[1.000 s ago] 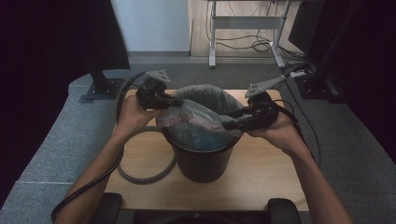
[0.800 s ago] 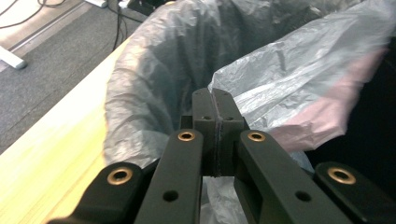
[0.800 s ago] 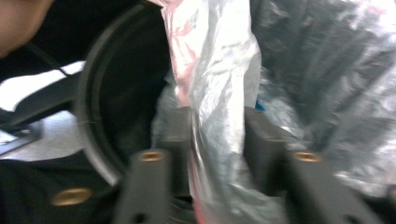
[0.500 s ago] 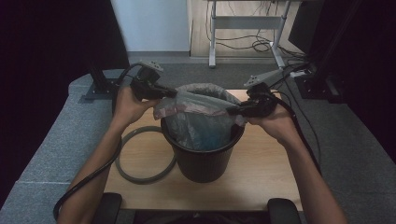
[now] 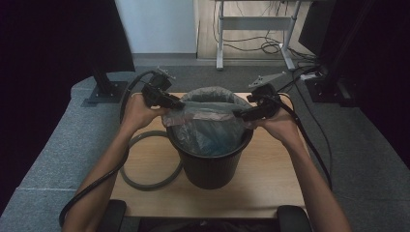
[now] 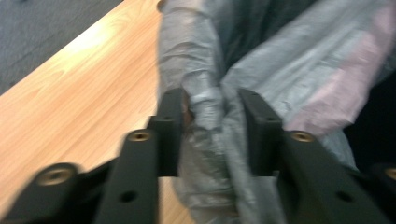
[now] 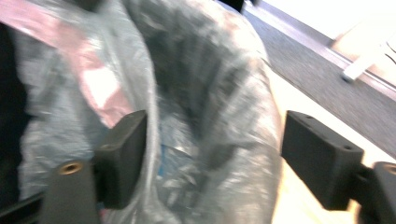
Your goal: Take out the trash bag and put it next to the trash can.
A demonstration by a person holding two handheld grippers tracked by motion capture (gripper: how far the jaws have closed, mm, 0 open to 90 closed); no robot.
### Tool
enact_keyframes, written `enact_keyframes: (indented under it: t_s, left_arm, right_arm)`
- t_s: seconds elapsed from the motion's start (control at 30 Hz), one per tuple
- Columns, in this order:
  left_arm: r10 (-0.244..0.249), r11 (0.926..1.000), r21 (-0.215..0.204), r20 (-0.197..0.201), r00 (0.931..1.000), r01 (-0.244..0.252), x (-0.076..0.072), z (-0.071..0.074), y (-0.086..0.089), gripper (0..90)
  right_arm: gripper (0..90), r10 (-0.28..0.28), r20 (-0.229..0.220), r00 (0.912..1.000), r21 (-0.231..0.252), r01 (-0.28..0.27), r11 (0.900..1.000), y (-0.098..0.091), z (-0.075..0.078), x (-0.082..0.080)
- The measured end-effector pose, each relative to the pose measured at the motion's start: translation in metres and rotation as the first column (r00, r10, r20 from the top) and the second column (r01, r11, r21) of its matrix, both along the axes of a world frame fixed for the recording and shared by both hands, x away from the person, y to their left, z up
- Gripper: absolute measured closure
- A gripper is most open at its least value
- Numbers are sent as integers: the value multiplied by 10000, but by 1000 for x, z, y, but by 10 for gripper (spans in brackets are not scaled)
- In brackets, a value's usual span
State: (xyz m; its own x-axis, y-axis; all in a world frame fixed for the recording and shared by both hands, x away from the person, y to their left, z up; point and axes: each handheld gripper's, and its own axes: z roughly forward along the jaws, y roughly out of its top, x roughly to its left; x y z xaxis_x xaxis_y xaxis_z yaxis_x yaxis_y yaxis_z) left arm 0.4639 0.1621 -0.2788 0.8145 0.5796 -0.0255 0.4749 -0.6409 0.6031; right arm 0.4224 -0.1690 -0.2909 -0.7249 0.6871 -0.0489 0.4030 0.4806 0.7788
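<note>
Arms: two forearms are coming in over the desk's near edge, each hand holding a claw at the bin's rim.
Desk [image 5: 270,188]: wooden top, carrying the bin at its middle and a hose loop towards its left edge.
Hose [image 5: 145,179]: grey ring lying flat on the desk, partly tucked behind the bin's left side.
Bin [image 5: 210,166]: black, standing upright at the desk's centre.
Bag [image 5: 208,125]: thin translucent liner sitting inside the bin, its top being folded outward over the rim on both sides; pinkish patches are showing on it in the gripper views.
Left claw [image 6: 212,121]: at the bin's left rim; its jaws have just been opening and are standing partly apart, with a bunched fold of bag [image 6: 205,154] lying between them and brushing the left pad, no longer pinched.
Right claw [image 7: 210,154]: at the bin's right rim; its jaws have just been opening and are gaping wide, with bag film [image 7: 205,116] bulging between them, close against the left pad and clear of the right.
Beyond the desk: grey carpet, a white wall and a metal frame with cables on the floor.
</note>
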Motion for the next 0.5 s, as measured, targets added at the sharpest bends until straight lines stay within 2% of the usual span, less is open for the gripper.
enact_keyframes:
  t_s: [0.07,0.1,0.13,0.2,0.3,0.37,0.5]
  left_arm:
    - [39,9987,505,497,9988,-64,-5,2,-5,689]
    - [44,9981,604,668,9978,-84,-7,4,-6,697]
    - [74,9980,616,743,9972,-120,-8,5,-7,705]
    - [53,9979,640,837,9965,-107,-9,9,-7,727]
    - [-31,9993,380,1064,9943,-9,-11,14,-5,779]
    - [-296,9995,-74,854,9959,303,-11,16,-3,835]
    - [-534,9985,-106,852,9949,545,-13,17,-5,880]
  right_arm:
    - [227,-242,-437,9988,-120,237,9996,-1,-5,4]
    - [260,-351,-697,9970,-254,334,9991,-1,-8,7]
    - [312,-384,-841,9957,-340,356,9988,-1,-10,8]
    - [487,-161,-1059,9942,-295,131,9995,0,-12,10]
    - [631,-396,-695,9968,-389,370,9986,1,-8,8]
    - [733,-515,-5,9987,-282,515,9983,-1,-3,5]
    - [788,-486,279,9984,-235,492,9985,-3,3,2]
